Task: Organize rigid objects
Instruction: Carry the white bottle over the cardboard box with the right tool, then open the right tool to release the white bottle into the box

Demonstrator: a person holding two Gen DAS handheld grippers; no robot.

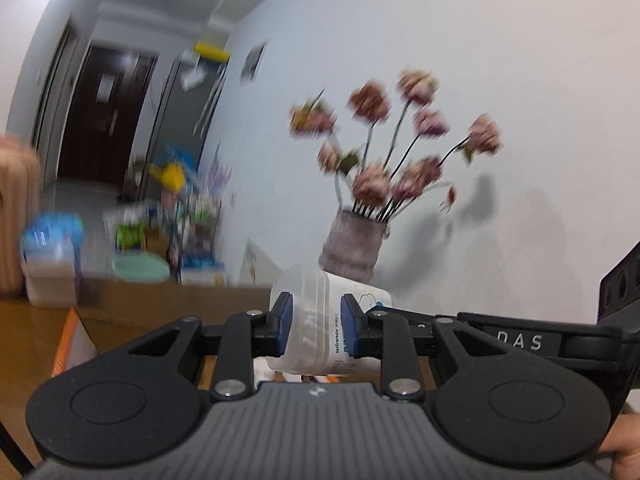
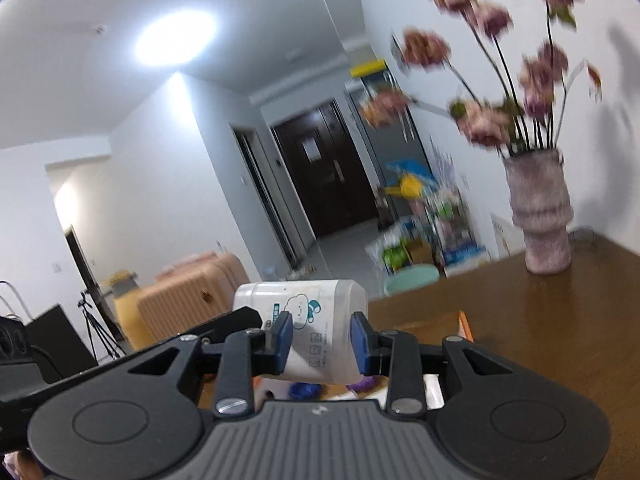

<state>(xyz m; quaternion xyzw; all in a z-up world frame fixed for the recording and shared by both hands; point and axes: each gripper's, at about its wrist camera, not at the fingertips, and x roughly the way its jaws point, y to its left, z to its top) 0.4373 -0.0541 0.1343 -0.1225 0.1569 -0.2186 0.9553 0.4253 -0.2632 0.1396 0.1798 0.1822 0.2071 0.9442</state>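
Note:
A white plastic bottle [image 1: 320, 312] with a cloud print and a translucent cap lies on its side in the air, held from both ends. My left gripper [image 1: 316, 330] is shut on its cap end, the blue pads [image 1: 285, 326] pressing both sides. My right gripper [image 2: 322, 340] is shut on the printed body of the same bottle [image 2: 312, 304]. The right gripper's black body [image 1: 520, 340] shows at the right in the left wrist view. The left gripper's body [image 2: 216, 330] shows at the left in the right wrist view. Everything behind is blurred by motion.
A grey-pink vase of dried pink flowers [image 2: 540, 216] stands on the brown wooden table [image 2: 520, 320] by the white wall. Small purple and white items [image 2: 304, 390] lie under the bottle. Peach suitcases [image 2: 192, 292], a tripod [image 2: 96, 328] and floor clutter with a green basin [image 1: 140, 268] lie beyond.

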